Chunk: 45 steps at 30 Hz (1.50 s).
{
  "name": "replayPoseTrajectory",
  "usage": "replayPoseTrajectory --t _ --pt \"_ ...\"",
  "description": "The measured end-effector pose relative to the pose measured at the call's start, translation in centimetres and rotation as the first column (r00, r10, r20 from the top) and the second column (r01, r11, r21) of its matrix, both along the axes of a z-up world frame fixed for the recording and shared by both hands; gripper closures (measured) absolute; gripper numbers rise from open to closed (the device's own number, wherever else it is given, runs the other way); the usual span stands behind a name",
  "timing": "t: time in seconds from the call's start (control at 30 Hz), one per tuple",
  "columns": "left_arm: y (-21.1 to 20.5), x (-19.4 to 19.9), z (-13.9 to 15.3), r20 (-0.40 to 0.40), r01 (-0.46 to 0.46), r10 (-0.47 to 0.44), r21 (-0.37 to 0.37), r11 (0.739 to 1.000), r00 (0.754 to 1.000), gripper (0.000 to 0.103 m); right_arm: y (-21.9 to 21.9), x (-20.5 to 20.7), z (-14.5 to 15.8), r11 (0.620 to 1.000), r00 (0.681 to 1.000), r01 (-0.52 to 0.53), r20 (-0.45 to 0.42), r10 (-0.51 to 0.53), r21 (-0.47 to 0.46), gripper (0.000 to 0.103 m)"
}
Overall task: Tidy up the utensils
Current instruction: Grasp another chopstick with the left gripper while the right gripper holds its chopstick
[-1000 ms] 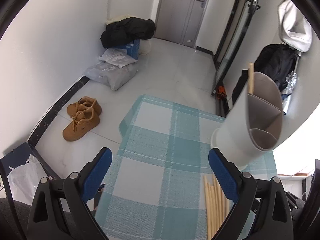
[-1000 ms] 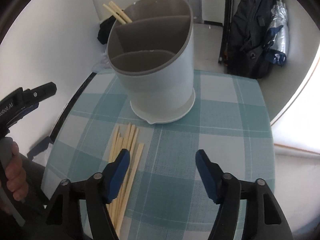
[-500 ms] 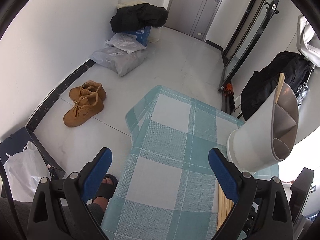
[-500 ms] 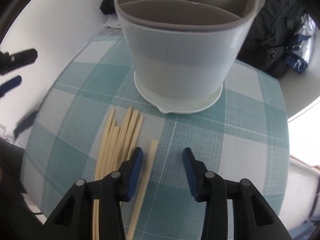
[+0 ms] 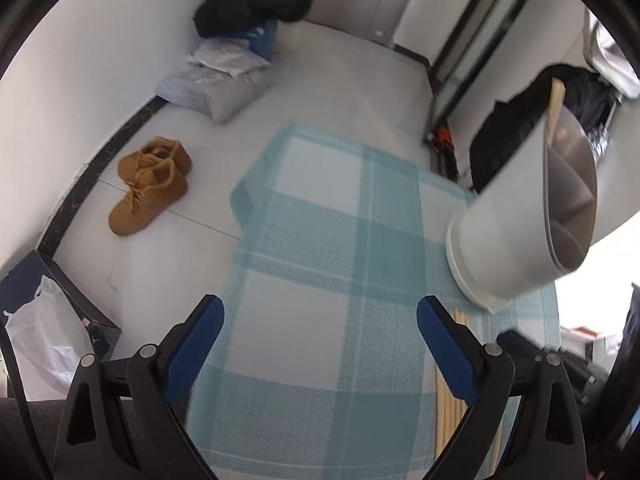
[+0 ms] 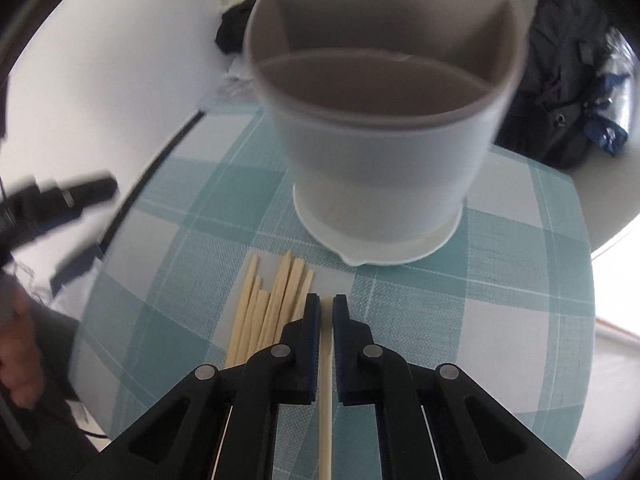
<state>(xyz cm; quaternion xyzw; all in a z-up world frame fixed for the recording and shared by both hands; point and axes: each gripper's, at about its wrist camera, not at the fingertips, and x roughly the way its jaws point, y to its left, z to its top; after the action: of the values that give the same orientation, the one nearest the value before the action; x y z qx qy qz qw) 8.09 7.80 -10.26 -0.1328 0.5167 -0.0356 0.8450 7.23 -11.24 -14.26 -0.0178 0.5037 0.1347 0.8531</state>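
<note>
A broad stretch of checked worktop (image 5: pixel 320 280) is left bare under the wide-open left hand-held gripper (image 5: pixel 320 336), so free passage is offered there. To its right, the way is blocked by the tall white utensil holder (image 6: pixel 380 152), standing near the worktop's far edge. The strip in front of the holder is taken up by a fan of loose chopsticks (image 6: pixel 268 308), and by the right hand-held gripper (image 6: pixel 327 308), clamped on a single chopstick (image 6: pixel 325 400). Bare cloth is seen right of that.
</note>
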Motion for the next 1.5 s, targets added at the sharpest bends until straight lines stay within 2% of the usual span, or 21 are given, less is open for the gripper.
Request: replayPoseTrajectory --t 0.17,0.3,0.4,0.5,0.6,0.7,0.8,0.87,1.0,1.13,1.23,1.3,1.33,1.4,1.47,1.5 --pt "-3.3 -0.8 -1.1 -0.070 0.108 -0.108 -0.012 0.994 0.992 0.008 -4.3 -1.5 2.4 0.984 0.990 0.099 0.082 -0.112 0.148 0.098" --pt "-5.3 -1.7 -1.6 -0.102 0.176 -0.175 0.002 0.984 0.979 0.009 -8.6 -1.8 3.7 0.923 0.963 0.203 0.104 -0.249 0.327 0.098" --pt "-6.4 -2.0 -1.9 -0.119 0.207 -0.200 0.042 0.978 0.972 0.009 -11.1 -2.5 4.0 0.878 0.939 0.262 0.106 -0.328 0.400 0.098" --pt "-6.9 -2.0 -2.4 -0.141 0.223 -0.211 0.073 0.972 0.967 0.009 -12.1 -2.0 4.1 0.857 0.924 0.292 0.106 -0.368 0.425 0.098" --pt "-7.2 -2.0 -2.7 -0.152 0.212 -0.191 0.137 0.968 0.970 0.009 -12.8 -1.4 4.5 0.848 0.918 0.303 0.107 -0.383 0.434 0.098" --pt "-7.8 -2.4 -2.9 -0.160 0.220 -0.189 0.199 0.955 0.969 0.008 -12.9 -2.0 4.6 0.844 0.913 0.308 0.112 -0.392 0.438 0.098" --pt "-7.5 -2.3 -2.9 -0.176 0.194 -0.160 0.202 0.960 0.971 0.009 -12.7 -2.2 4.3 0.851 0.911 0.314 0.120 -0.395 0.422 0.098" --pt "-7.6 -2.1 -3.1 -0.182 0.202 -0.159 0.246 0.948 0.970 0.008 -12.7 -2.3 4.4 0.850 0.912 0.309 0.122 -0.393 0.427 0.098" --pt "-7.7 -2.0 -3.1 -0.188 0.194 -0.151 0.238 0.952 0.970 0.008 -12.7 -2.2 4.7 0.856 0.914 0.294 0.136 -0.382 0.424 0.098" --pt "-7.7 -1.1 -3.1 -0.188 0.176 -0.132 0.246 0.953 0.973 0.011 -12.9 -2.2 4.9 0.848 0.913 0.294 0.132 -0.385 0.442 0.098" --pt "-8.3 -0.2 -2.8 -0.192 0.203 -0.156 0.256 0.945 0.969 0.029 -12.9 -2.2 5.0 0.847 0.911 0.296 0.136 -0.389 0.442 0.098" --pt "-9.2 -0.2 -2.6 -0.191 0.225 -0.178 0.265 0.938 0.965 0.050 -12.8 -2.1 5.2 0.849 0.911 0.292 0.143 -0.388 0.440 0.098" --pt "-9.5 0.0 -2.5 -0.193 0.235 -0.188 0.257 0.937 0.963 0.057 -12.7 -2.1 5.2 0.849 0.911 0.291 0.142 -0.387 0.441 0.098" --pt "-10.1 0.4 -2.5 -0.200 0.239 -0.193 0.237 0.942 0.960 0.086 -12.6 -2.1 5.3 0.848 0.913 0.286 0.143 -0.383 0.446 0.098" --pt "-10.5 0.6 -2.5 -0.205 0.248 -0.202 0.229 0.941 0.958 0.100 -12.5 -2.1 5.4 0.847 0.913 0.282 0.144 -0.381 0.451 0.098" --pt "-10.7 0.7 -2.4 -0.209 0.250 -0.203 0.236 0.939 0.957 0.101 -12.5 -2.1 5.5 0.847 0.914 0.279 0.145 -0.379 0.453 0.098"
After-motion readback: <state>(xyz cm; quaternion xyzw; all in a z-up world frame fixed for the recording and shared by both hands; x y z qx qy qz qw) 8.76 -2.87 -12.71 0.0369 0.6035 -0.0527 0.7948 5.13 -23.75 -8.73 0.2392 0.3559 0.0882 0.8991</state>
